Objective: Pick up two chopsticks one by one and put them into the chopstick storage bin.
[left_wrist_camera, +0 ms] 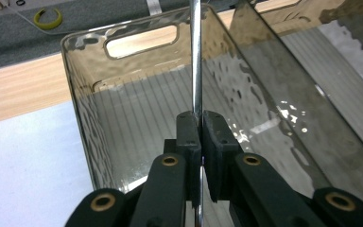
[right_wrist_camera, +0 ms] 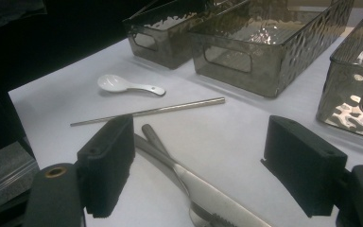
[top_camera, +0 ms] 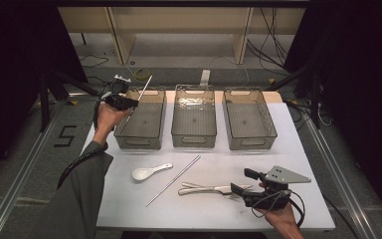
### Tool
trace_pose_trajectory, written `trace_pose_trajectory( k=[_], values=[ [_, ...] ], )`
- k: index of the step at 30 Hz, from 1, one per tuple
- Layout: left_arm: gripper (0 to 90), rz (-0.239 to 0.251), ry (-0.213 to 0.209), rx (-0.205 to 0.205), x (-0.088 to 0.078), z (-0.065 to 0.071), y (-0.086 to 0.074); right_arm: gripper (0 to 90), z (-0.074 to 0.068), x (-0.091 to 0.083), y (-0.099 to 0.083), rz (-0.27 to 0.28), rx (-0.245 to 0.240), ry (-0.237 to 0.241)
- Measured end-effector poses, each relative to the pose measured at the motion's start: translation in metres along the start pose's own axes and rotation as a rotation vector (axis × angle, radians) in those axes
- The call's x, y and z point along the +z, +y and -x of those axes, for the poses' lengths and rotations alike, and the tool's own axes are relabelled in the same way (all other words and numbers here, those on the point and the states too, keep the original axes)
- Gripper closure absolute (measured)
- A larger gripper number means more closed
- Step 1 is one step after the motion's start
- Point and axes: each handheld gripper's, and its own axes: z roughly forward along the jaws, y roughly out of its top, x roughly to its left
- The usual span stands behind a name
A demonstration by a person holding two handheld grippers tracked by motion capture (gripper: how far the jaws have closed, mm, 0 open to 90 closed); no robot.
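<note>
Chopstick (left_wrist_camera: pixel 196 56) clamped between closed jaws of left gripper (top_camera: pixel 131 103), held slanting above left bin (top_camera: pixel 142 122), at its near-left corner; seen in left gripper view upright against the smoky bin wall. Right gripper (right_wrist_camera: pixel 198 165) wide open, holding nothing, hovering low over desk (top_camera: pixel 219 209) just above knife (right_wrist_camera: pixel 208 191) and another utensil handle (right_wrist_camera: pixel 153 135) crossing under it. Second chopstick (top_camera: pixel 173 180) flat on desk between white spoon (top_camera: pixel 149 172) and knife. Middle bin (top_camera: pixel 194 122) and right bin (top_camera: pixel 248 119) beside left bin in a row.

Black "5" on floor (top_camera: pixel 65 135)
</note>
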Motion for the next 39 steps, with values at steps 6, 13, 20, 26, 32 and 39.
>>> trace_pose_trajectory(
  k=[6, 13, 20, 26, 32, 39],
  values=[
    [85.1, -0.007, 0.01, -0.017, 0.007, -0.003, -0.009, 26.3, 0.0, 0.0, 0.0, 0.0, 0.002, 0.002],
    [84.7, -0.029, 0.017, -0.009, 0.018, -0.004, -0.019, 26.3, -0.001, 0.0, 0.0, 0.0, 0.0, 0.002],
    [53.6, -0.027, 0.0, -0.03, 0.018, 0.002, -0.018, 26.3, 0.0, 0.001, 0.0, -0.007, 0.003, 0.003],
    [35.4, -0.018, -0.093, -0.029, -0.005, 0.021, -0.019, 26.1, 0.0, 0.0, 0.0, -0.002, 0.009, 0.002],
    [27.7, 0.022, -0.199, -0.003, -0.029, 0.049, -0.044, 26.1, 0.0, 0.0, 0.0, -0.003, 0.007, 0.001],
    [21.1, -0.007, -0.191, 0.123, -0.041, 0.092, -0.066, 26.0, -0.005, 0.0, 0.003, 0.006, -0.003, 0.014]
  ],
)
